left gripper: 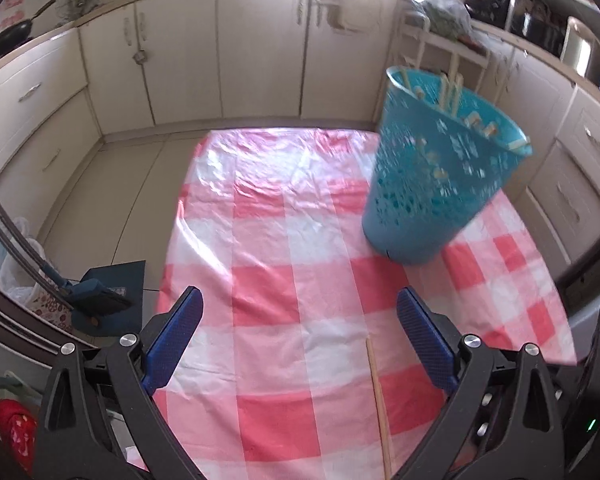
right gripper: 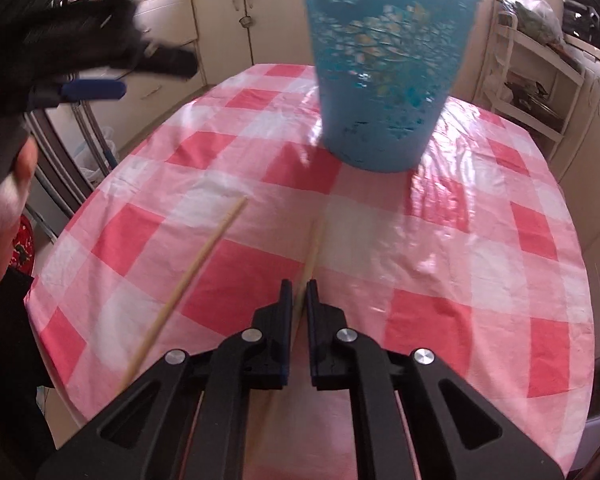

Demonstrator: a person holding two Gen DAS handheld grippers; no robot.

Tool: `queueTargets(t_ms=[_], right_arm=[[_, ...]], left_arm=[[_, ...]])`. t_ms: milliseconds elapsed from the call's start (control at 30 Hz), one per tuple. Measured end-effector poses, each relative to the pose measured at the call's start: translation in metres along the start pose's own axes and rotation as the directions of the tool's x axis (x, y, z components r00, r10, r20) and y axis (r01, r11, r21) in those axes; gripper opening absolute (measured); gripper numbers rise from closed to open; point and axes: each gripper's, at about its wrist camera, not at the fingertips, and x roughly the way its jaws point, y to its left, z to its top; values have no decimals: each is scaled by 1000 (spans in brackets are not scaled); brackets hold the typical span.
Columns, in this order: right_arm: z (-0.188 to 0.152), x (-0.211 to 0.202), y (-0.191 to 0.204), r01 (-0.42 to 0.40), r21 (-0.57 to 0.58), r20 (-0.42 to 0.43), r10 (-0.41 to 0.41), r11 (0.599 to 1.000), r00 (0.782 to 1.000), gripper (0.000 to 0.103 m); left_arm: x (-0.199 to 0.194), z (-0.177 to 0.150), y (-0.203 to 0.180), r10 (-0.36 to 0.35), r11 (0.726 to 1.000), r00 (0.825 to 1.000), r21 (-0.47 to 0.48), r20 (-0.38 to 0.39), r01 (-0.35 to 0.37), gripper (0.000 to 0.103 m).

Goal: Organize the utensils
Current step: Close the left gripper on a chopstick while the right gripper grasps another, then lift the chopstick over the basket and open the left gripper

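Observation:
A blue perforated basket (left gripper: 436,176) stands on the pink checked tablecloth (left gripper: 292,216) and holds several wooden chopsticks (left gripper: 450,92); it also shows in the right wrist view (right gripper: 384,72). My left gripper (left gripper: 300,312) is open and empty above the cloth, with one chopstick (left gripper: 378,396) lying on the cloth between its fingers. My right gripper (right gripper: 299,288) is shut on a wooden chopstick (right gripper: 313,248) that points toward the basket. Another chopstick (right gripper: 192,276) lies on the cloth to its left. The left gripper (right gripper: 92,90) shows at the upper left of the right wrist view.
Cream kitchen cabinets (left gripper: 220,52) run around the table. A white shelf rack (right gripper: 528,80) with bags stands at the right. A blue dustpan and broom (left gripper: 100,300) sit on the floor at the left. The cloth (right gripper: 440,264) covers the table.

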Motion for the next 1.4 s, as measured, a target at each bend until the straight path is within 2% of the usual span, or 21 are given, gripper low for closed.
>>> queueTargets(t_ms=[67, 133, 267, 400, 467, 533, 600, 733, 800, 900, 967, 1033, 1133, 1200, 1267, 1400], right_arm=[[-1, -1, -22, -13, 49, -15, 14, 999, 1000, 6], [-1, -3, -35, -9, 94, -18, 11, 996, 1000, 6], [-3, -3, -41, -37, 123, -2, 38, 992, 999, 6], [-1, 0, -42, -58, 140, 10, 57, 988, 998, 7], [1, 2, -44, -68, 154, 15, 67, 986, 998, 7], [3, 4, -45, -76, 165, 21, 73, 983, 997, 7], [5, 6, -46, -81, 173, 28, 77, 982, 997, 7], [5, 6, -44, -69, 157, 33, 65, 985, 997, 7], [6, 7, -45, -73, 162, 33, 68, 984, 997, 7], [5, 7, -49, -95, 187, 35, 90, 978, 995, 7], [5, 7, -52, -106, 201, 38, 100, 974, 994, 7], [5, 7, -53, -112, 210, 39, 106, 971, 994, 7], [5, 7, -53, -111, 210, 41, 104, 971, 994, 7], [5, 7, -53, -111, 212, 41, 104, 971, 994, 7], [5, 7, -53, -110, 212, 42, 104, 971, 994, 7], [5, 7, -54, -115, 216, 43, 108, 970, 993, 7]], left_arm=[[4, -11, -17, 0, 997, 1000, 72, -30, 2, 93], [12, -25, -31, -9, 995, 997, 101, -78, 17, 90], [30, -46, -49, 13, 992, 988, 127, -156, 7, 74], [39, -54, -48, 7, 997, 982, 82, -189, 8, 62], [40, -56, -47, 17, 998, 984, 67, -180, -5, 57], [40, -56, -48, 34, 997, 986, 69, -164, -23, 42], [40, -54, -47, 25, 998, 987, 67, -159, -15, 8], [40, -52, -53, -22, 995, 983, 96, -181, 40, 5], [32, -48, -54, -71, 993, 982, 82, -176, 87, 5], [-1, -37, -50, -190, 980, 976, 32, -108, 194, 5], [-28, -25, -46, -282, 959, 959, -3, -31, 282, 5], [-56, -7, -43, -352, 935, 934, -21, 61, 354, 5], [-90, 28, -40, -406, 907, 892, -34, 201, 420, 5], [-105, 55, -41, -414, 896, 861, -36, 296, 444, 5], [-112, 78, -46, -405, 894, 837, -33, 368, 447, 5], [-111, 126, -54, -367, 896, 801, -53, 474, 442, 5]])
